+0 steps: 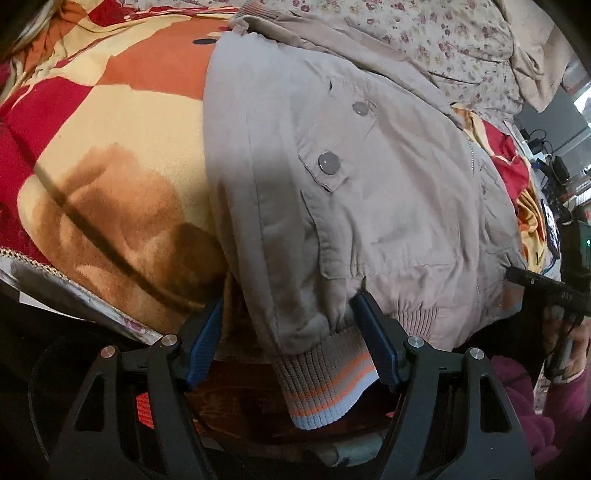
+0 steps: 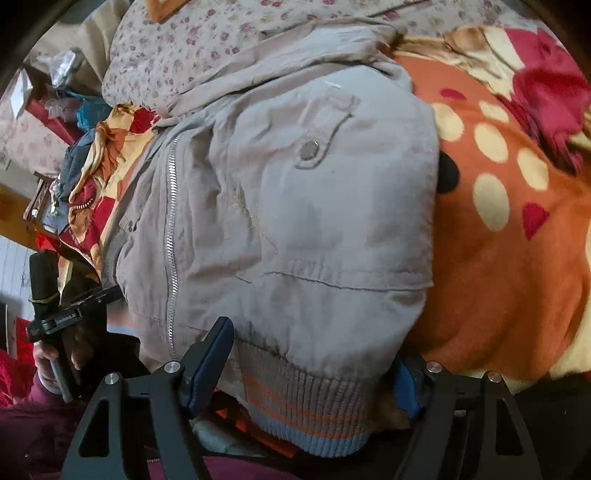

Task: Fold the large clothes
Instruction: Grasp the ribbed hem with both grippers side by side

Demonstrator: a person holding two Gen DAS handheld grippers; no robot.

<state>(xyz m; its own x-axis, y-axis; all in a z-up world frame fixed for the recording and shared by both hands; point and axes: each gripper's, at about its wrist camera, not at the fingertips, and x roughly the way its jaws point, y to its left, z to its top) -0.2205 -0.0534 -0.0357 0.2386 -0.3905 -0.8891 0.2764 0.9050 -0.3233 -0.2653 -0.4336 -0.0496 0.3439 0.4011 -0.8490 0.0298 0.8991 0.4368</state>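
A beige zip jacket [image 1: 362, 184] lies flat on a bed, sleeves folded in, its ribbed hem with orange and white stripes [image 1: 325, 384] hanging over the near edge. My left gripper [image 1: 286, 325] is open, its blue-padded fingers [image 1: 373, 332] standing either side of the hem's left corner. In the right wrist view the same jacket [image 2: 295, 206] shows its zipper [image 2: 170, 236]. My right gripper [image 2: 314, 354] is open around the hem's right corner [image 2: 314, 413]; its right finger is partly hidden under the cloth.
A fleece blanket in red, orange and cream [image 1: 110, 155] covers the bed, with polka dots on the right side [image 2: 509, 206]. A floral quilt [image 1: 424, 33] lies behind the jacket. The other gripper's handle [image 2: 48, 295] and a cluttered room edge [image 1: 554, 166] show beside the bed.
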